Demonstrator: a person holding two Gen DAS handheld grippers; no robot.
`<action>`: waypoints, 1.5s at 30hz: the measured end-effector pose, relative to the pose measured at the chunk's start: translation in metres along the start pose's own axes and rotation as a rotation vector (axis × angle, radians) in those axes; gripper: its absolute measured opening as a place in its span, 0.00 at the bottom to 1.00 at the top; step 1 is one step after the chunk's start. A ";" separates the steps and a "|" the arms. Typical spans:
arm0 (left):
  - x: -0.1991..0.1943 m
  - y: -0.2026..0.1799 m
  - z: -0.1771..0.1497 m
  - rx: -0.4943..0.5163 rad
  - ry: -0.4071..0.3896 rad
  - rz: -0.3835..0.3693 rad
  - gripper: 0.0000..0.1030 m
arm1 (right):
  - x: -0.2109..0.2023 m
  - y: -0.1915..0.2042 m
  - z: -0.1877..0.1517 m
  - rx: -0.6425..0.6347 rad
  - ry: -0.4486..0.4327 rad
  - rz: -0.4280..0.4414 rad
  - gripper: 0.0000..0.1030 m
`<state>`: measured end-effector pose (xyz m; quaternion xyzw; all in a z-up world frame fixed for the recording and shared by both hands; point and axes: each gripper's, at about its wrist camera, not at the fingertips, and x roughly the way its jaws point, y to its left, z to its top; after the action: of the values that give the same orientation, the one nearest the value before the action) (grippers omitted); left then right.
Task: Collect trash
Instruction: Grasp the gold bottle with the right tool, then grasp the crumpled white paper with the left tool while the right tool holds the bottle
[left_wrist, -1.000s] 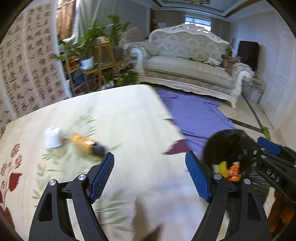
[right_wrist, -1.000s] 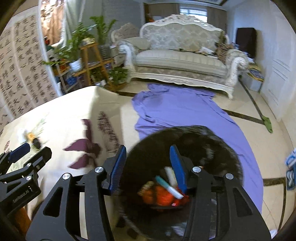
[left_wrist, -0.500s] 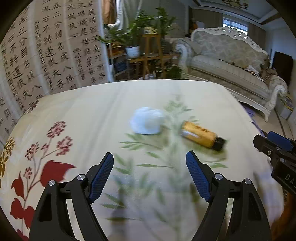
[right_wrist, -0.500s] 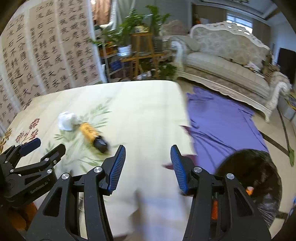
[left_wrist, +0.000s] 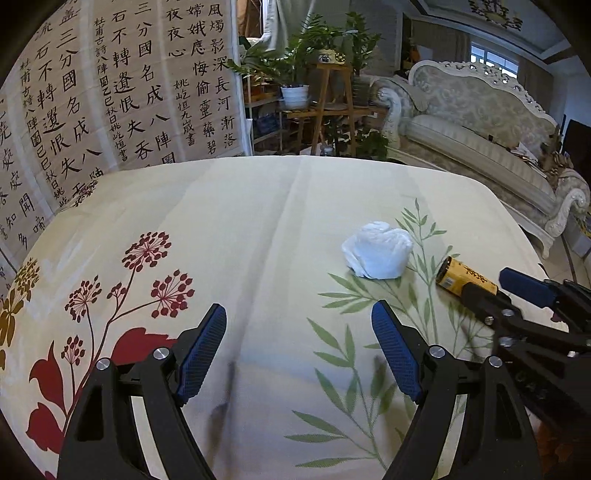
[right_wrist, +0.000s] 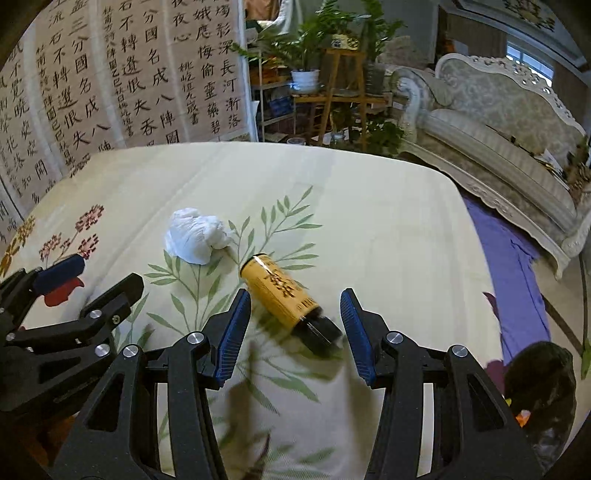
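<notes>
Left gripper (left_wrist: 299, 347) jaws wide and empty, tissue (left_wrist: 377, 254) at its 1 o'clock; right gripper (right_wrist: 294, 332) part open, straddling the lying bottle (right_wrist: 286, 295) untouched at 12 o'clock, which may roll off if one pad nudges it first

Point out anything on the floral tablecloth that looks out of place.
Two stray items lie on the tablecloth: a crumpled white tissue and, right beside it, a yellow bottle tipped on its side, its dark cap toward the camera. Nothing looks spilled.
</notes>
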<state>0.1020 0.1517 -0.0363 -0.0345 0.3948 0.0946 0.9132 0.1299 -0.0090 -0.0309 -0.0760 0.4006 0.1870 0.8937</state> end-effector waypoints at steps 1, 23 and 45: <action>0.001 0.001 0.000 -0.001 0.003 -0.002 0.76 | 0.003 0.002 0.001 -0.006 0.007 0.000 0.44; 0.028 -0.035 0.031 0.081 -0.015 -0.044 0.79 | 0.018 -0.049 0.006 0.078 0.037 -0.062 0.22; 0.000 -0.063 0.014 0.115 -0.005 -0.153 0.32 | -0.025 -0.056 -0.020 0.119 -0.026 -0.072 0.22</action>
<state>0.1251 0.0919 -0.0273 -0.0119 0.3934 0.0019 0.9193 0.1233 -0.0734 -0.0260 -0.0345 0.3965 0.1316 0.9079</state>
